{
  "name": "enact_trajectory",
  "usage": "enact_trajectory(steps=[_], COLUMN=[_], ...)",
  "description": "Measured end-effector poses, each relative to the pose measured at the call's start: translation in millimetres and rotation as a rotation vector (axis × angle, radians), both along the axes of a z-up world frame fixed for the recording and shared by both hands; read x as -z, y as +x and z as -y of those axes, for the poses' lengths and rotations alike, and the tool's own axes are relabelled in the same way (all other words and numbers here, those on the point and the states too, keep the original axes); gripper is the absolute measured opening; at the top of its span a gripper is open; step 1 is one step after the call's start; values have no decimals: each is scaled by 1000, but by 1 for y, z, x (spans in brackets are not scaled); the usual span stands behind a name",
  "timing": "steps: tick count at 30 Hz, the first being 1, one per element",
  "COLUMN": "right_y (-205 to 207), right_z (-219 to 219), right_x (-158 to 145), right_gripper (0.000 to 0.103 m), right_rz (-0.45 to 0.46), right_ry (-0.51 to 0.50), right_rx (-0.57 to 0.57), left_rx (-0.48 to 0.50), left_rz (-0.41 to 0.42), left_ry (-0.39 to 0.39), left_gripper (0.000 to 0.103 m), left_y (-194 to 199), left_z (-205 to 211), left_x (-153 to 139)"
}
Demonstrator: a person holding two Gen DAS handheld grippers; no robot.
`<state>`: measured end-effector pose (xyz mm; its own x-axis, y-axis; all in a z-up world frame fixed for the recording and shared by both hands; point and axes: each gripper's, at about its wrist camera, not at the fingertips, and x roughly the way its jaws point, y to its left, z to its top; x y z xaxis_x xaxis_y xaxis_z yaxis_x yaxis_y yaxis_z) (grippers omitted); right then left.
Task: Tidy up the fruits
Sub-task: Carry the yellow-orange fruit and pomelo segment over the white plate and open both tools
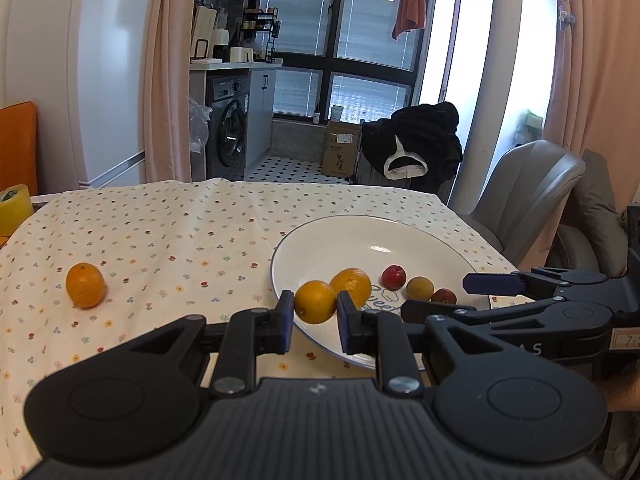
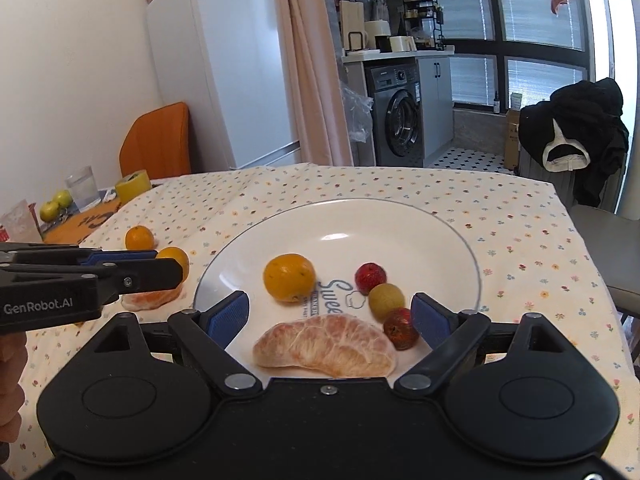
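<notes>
My left gripper point(image 1: 312, 314) is shut on a small orange point(image 1: 315, 302), held just off the near left rim of the white plate point(image 1: 360, 236). On the plate lie another orange point(image 2: 289, 282), two red fruits point(image 2: 370, 278) point(image 2: 401, 328), a yellow-green fruit point(image 2: 386, 300) and a peeled pomelo segment point(image 2: 326, 346). My right gripper point(image 2: 329, 318) stands open over the plate's near edge, with the segment between its fingers but untouched. A third orange point(image 1: 85, 285) rests on the floral cloth at the left. Another peeled segment point(image 2: 152, 300) lies on the cloth under the left gripper.
At the table's far left stand a yellow tape roll point(image 2: 134, 186), a glass point(image 2: 82, 188) and green apples point(image 2: 56, 204). A grey chair point(image 1: 528, 196) sits beyond the right edge, and an orange chair back point(image 2: 160, 140) is at the far left.
</notes>
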<state>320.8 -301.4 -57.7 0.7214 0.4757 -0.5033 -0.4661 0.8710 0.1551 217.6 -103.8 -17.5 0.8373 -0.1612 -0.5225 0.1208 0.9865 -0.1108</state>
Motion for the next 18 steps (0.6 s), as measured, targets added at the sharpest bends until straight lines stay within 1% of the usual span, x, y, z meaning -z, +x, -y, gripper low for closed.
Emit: enact_trajectory(steps=[5,8,11,18], right_y=[-3,-4,-6,-10], right_z=[14,19,20,19], right_x=[0,3,4,4], right_gripper=[89,91,93,93], right_rz=[-5,-20,-20,-21], right_ry=[24,39,43,52], right_rx=[30,40,43,34], left_rx=[9,18,-1,-29], left_rz=[-8,-25,-26,-47], left_ry=[1,-25,-1,-5], left_gripper=[21,21,24,25], left_y=[7,11,10,6], left_z=[5,6,7,-7], left_x=[1,4,5,4])
